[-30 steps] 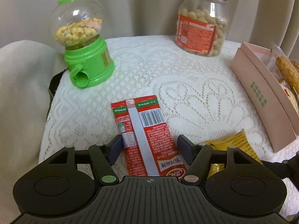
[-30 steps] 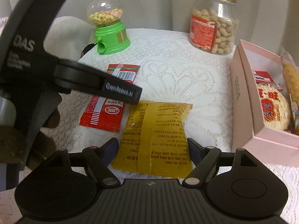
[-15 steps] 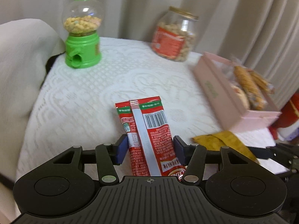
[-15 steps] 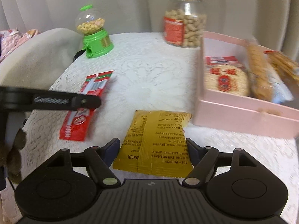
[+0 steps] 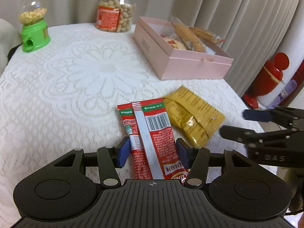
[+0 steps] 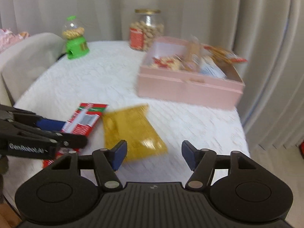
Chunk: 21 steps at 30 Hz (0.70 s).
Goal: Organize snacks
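Observation:
My left gripper (image 5: pixel 152 150) is shut on a red snack packet (image 5: pixel 150 133), its blue pads against the packet's sides, lifted above the white lace tablecloth (image 5: pixel 76 76). A yellow snack packet (image 5: pixel 191 117) lies on the cloth just right of it. The pink box (image 5: pixel 182 57) with several snacks inside stands at the back right. My right gripper (image 6: pixel 153 152) is open and empty, with the yellow packet (image 6: pixel 133 131) in front of its left finger. The left gripper (image 6: pixel 47 133) and red packet (image 6: pixel 85 117) show at the left of the blurred right wrist view.
A green candy dispenser (image 5: pixel 34 24) stands at the back left and a peanut jar (image 5: pixel 115 9) at the back middle. Curtains hang behind the table. A red and white thing (image 5: pixel 271 79) stands on the floor beyond the table's right edge.
Both grippers have pulled back and turned; the left has lifted the red packet. The yellow packet no longer lies between the right gripper's fingers and sits skewed to their left.

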Each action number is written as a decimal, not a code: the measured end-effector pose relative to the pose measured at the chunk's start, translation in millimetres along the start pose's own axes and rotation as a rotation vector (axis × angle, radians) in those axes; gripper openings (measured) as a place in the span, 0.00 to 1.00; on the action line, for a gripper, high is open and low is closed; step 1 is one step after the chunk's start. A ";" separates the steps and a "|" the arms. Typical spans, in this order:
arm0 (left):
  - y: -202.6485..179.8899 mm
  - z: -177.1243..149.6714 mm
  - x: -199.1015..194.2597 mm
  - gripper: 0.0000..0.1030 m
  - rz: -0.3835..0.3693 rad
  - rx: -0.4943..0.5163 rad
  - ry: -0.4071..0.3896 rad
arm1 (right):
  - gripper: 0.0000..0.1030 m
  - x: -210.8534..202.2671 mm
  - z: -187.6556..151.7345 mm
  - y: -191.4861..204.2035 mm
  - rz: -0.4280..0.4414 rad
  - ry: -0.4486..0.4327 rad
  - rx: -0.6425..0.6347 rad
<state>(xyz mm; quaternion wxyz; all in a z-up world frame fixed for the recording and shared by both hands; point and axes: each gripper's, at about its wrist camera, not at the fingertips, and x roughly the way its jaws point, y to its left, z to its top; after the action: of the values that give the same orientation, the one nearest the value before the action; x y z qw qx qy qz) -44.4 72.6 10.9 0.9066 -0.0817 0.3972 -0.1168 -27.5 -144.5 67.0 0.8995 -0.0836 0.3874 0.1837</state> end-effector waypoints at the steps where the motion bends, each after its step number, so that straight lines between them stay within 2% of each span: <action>1: 2.7 -1.7 0.7 0.57 -0.006 -0.001 -0.011 | 0.73 -1.4 -2.6 -2.8 -0.002 -0.001 0.003; 7: 13.5 -9.2 -1.2 0.56 -0.046 -0.026 -0.074 | 0.81 -4.4 0.4 -13.1 0.015 -0.068 0.012; 13: 8.7 -18.5 -4.8 0.56 -0.031 0.006 -0.113 | 0.82 29.7 9.3 -50.3 -0.128 -0.187 0.178; 15: 10.9 -20.1 -6.0 0.56 -0.037 -0.003 -0.118 | 0.82 42.6 -2.0 -63.0 -0.170 -0.170 0.233; 16: 12.2 -21.2 -6.7 0.55 -0.042 -0.009 -0.121 | 0.82 47.7 -5.9 -67.5 -0.184 -0.128 0.239; 17: 12.9 -21.9 -7.3 0.55 -0.044 -0.011 -0.124 | 0.82 48.3 -7.5 -72.9 -0.181 -0.099 0.250; 19: 14.5 -23.7 -8.9 0.55 -0.048 -0.016 -0.129 | 0.82 43.2 -14.5 -83.1 -0.182 -0.114 0.289; 21: 19.9 -23.9 -11.0 0.55 -0.066 -0.039 -0.132 | 0.83 45.4 -19.0 -93.0 -0.169 -0.081 0.321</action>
<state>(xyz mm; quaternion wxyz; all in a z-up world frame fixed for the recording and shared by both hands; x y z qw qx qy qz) -66.5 93.4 -2.2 0.9247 -0.1198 0.3358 -0.1334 25.3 -223.4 21.7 0.9284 0.0364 0.3668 0.0465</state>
